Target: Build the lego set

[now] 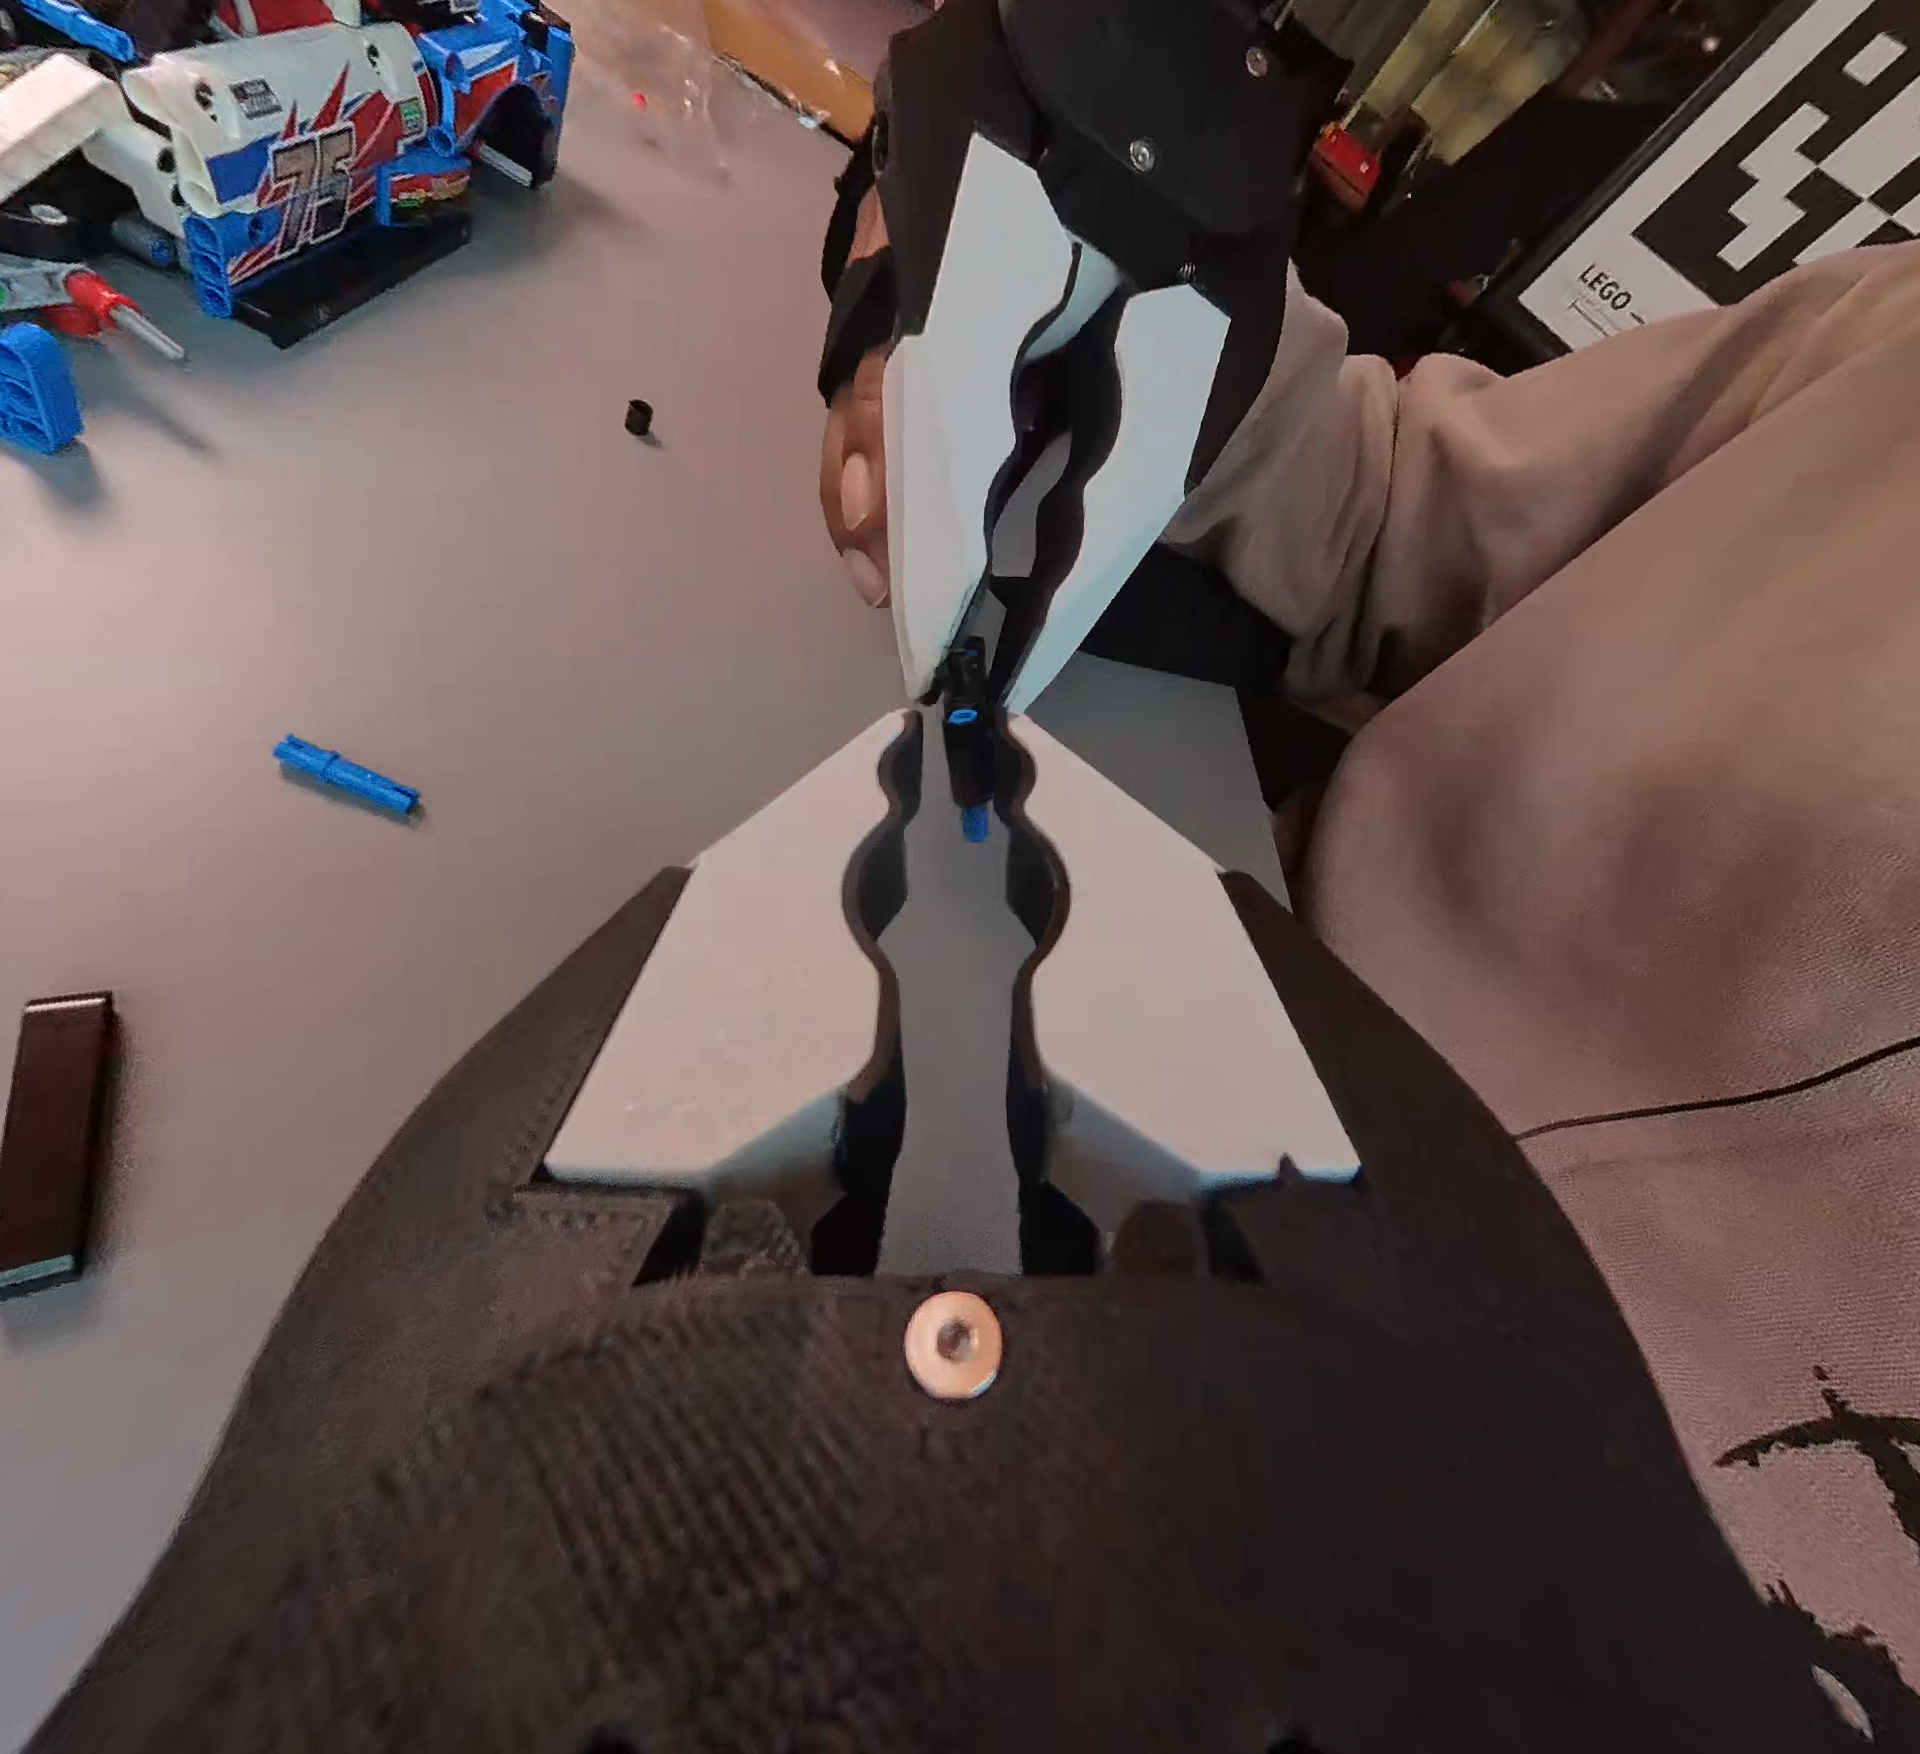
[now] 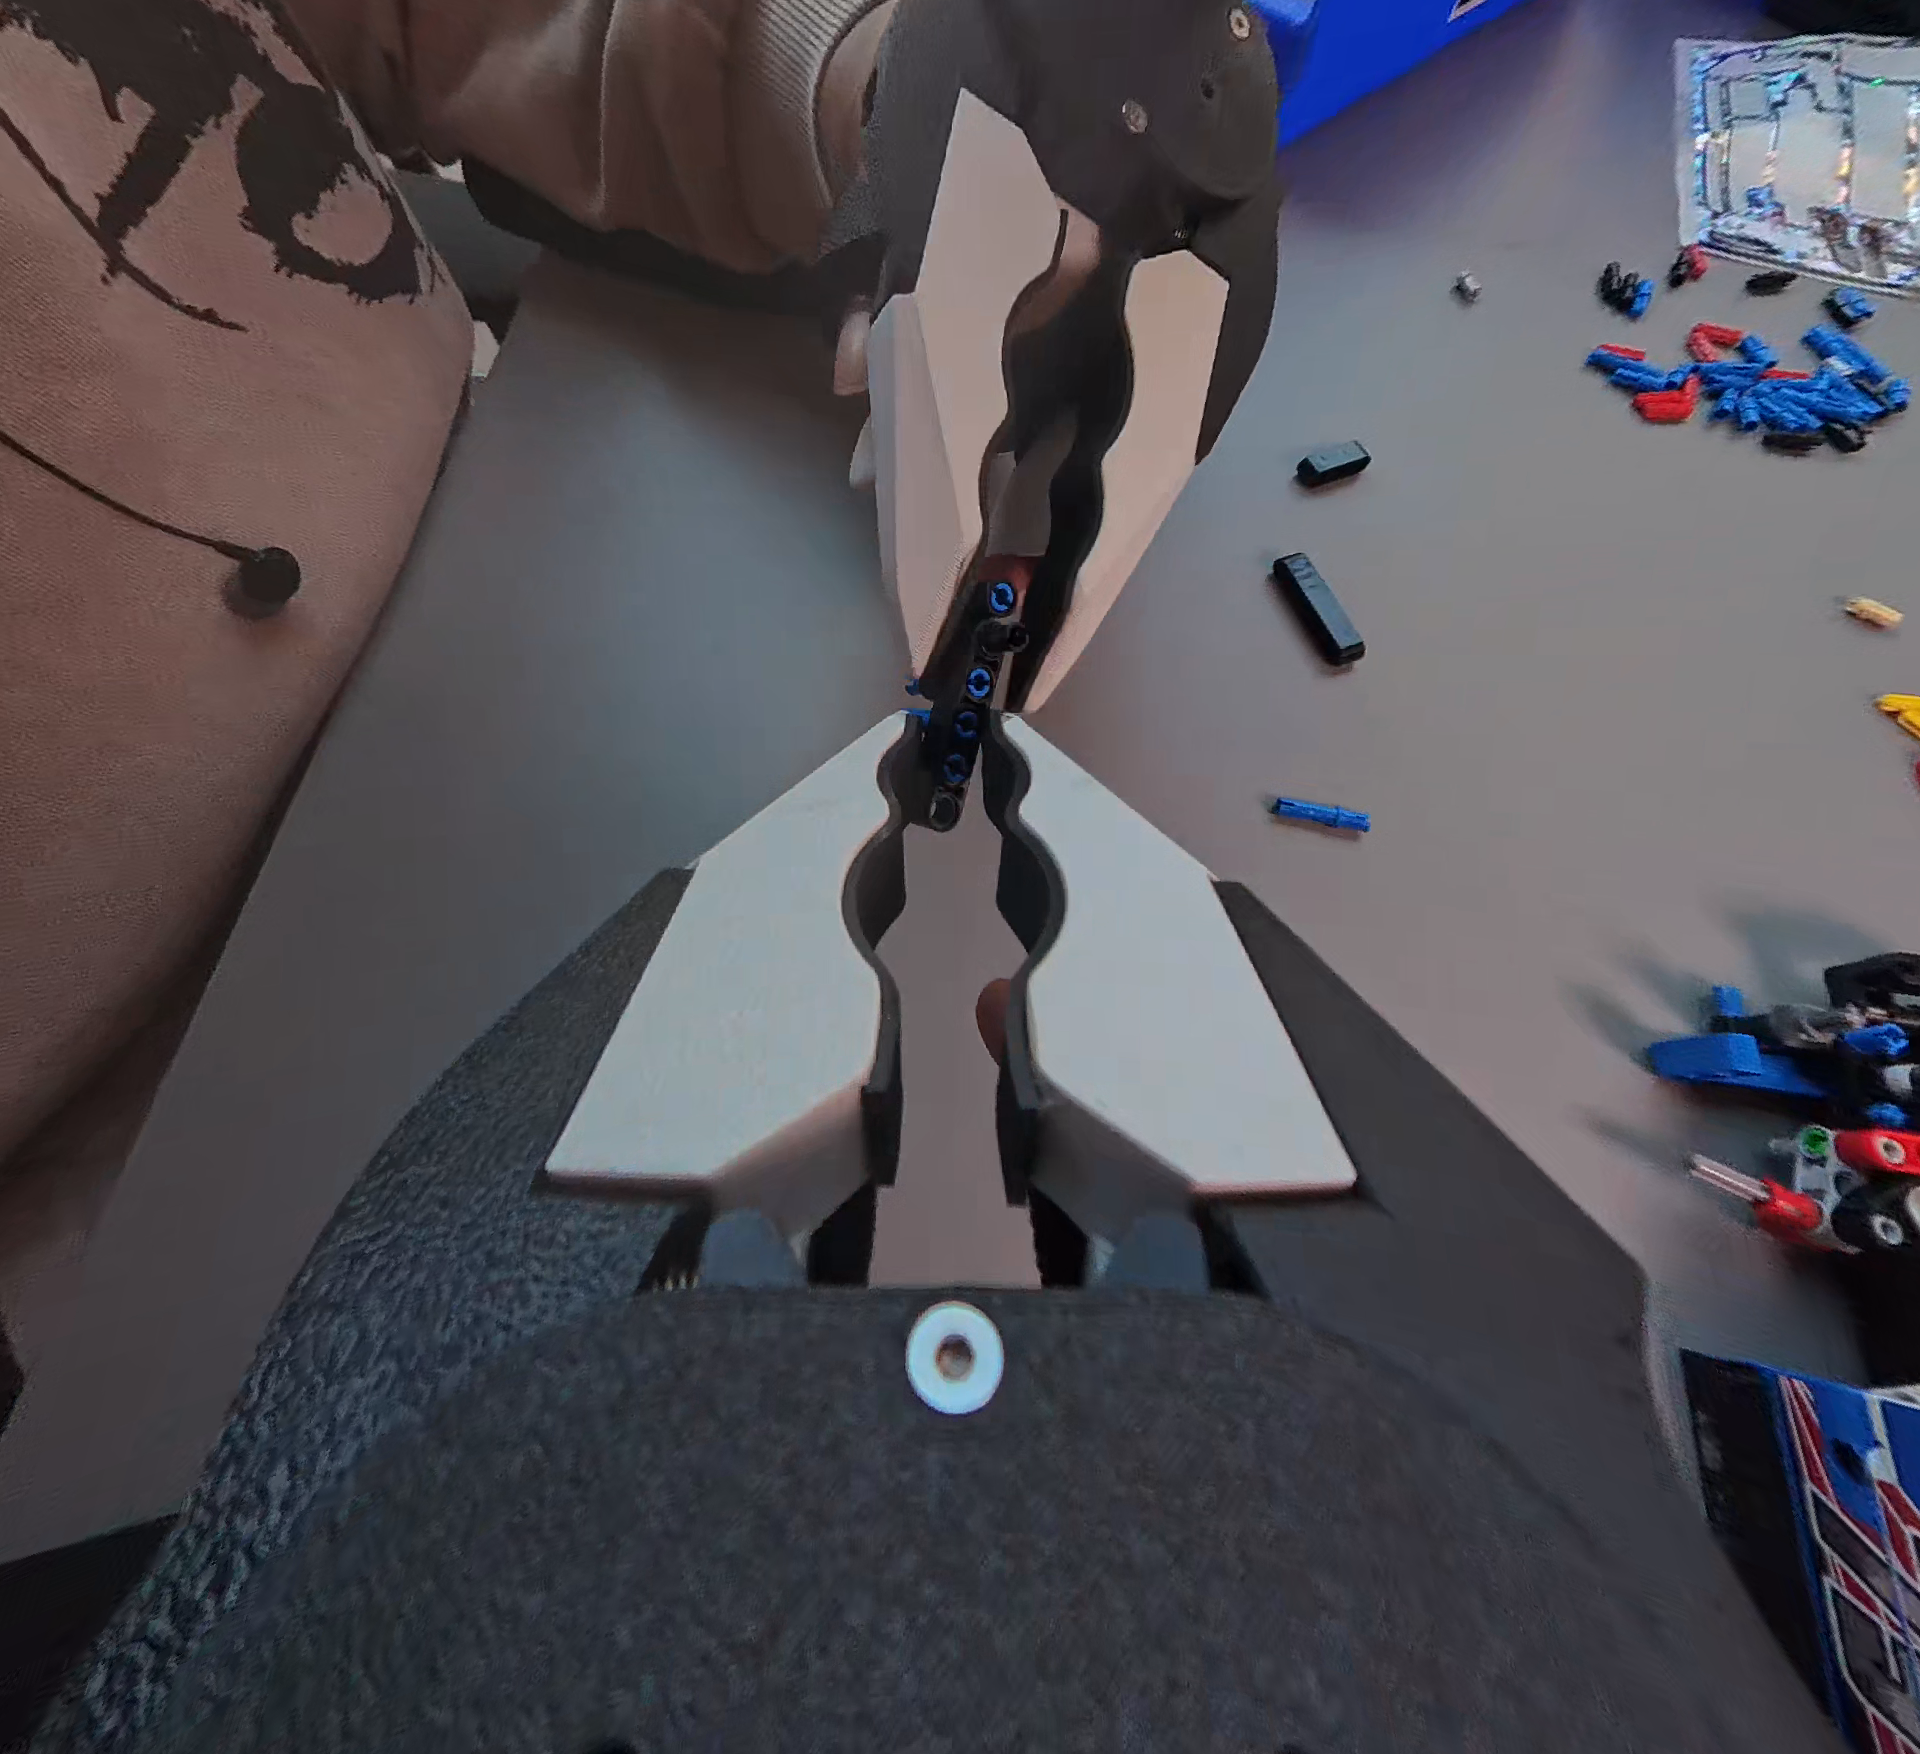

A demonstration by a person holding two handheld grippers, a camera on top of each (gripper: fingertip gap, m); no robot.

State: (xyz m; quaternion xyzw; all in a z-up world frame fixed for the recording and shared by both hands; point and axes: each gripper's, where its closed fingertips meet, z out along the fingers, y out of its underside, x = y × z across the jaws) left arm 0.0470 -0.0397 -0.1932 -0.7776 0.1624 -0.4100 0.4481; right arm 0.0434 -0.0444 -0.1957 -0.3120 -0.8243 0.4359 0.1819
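Over the grey table's (image 1: 416, 582) near edge, both your left gripper (image 1: 961, 717) and right gripper (image 2: 951, 717) clamp the black pinned beam (image 2: 961, 717); next, seat its pins squarely.

black perforated beam (image 2: 964, 717): narrow, holes in a row, blue pins seated in several, one black pin jutting sideways; held above grey table, between both grippers' tips | race car model (image 1: 301, 135): white/blue/red, part-built, on table | loose blue pin (image 1: 346, 774): lying flat | blue/red parts pile (image 2: 1766, 390): on table
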